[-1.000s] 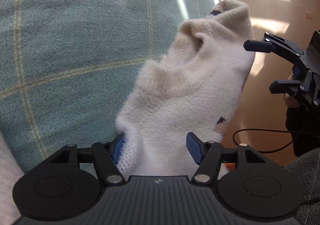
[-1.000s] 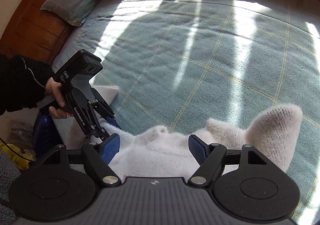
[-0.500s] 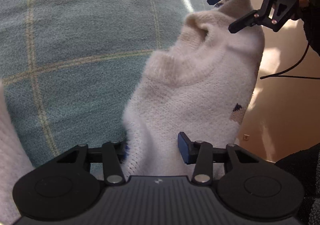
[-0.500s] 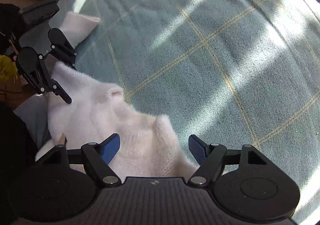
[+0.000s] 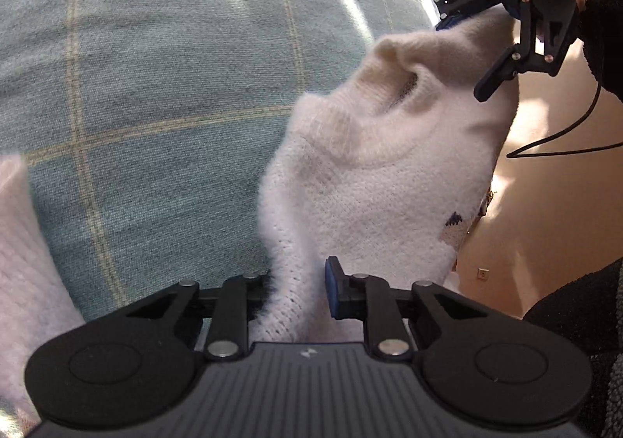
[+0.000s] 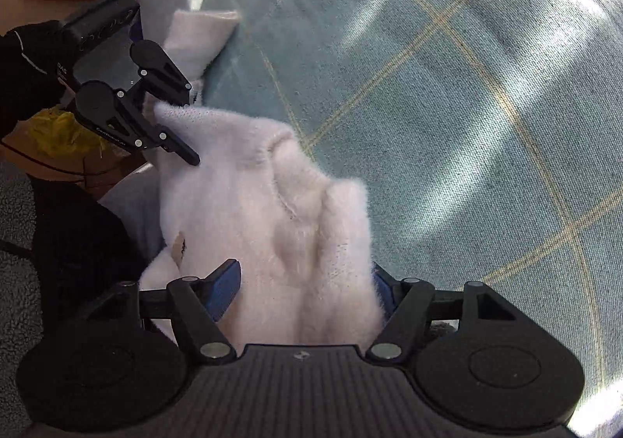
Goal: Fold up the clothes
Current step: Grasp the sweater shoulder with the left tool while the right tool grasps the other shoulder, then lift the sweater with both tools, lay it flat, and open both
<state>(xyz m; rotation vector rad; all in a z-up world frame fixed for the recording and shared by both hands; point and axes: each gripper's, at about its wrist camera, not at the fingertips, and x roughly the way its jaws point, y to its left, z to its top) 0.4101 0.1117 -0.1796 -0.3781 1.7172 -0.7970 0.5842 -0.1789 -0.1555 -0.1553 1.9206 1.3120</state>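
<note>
Sweater: our fuzzy white knit sweater hangs stretched over the bed edge.
Left gripper: pinching one sweater end.
Right gripper: jaws wide around the other end, not clamped.
Room: teal plaid bedspread wide open beyond.

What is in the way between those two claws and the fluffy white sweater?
Nothing visible. The left gripper has the white knit sweater between its jaws at one end; the right gripper has its jaws around the other end. Only the teal plaid bedspread lies beyond.
</note>
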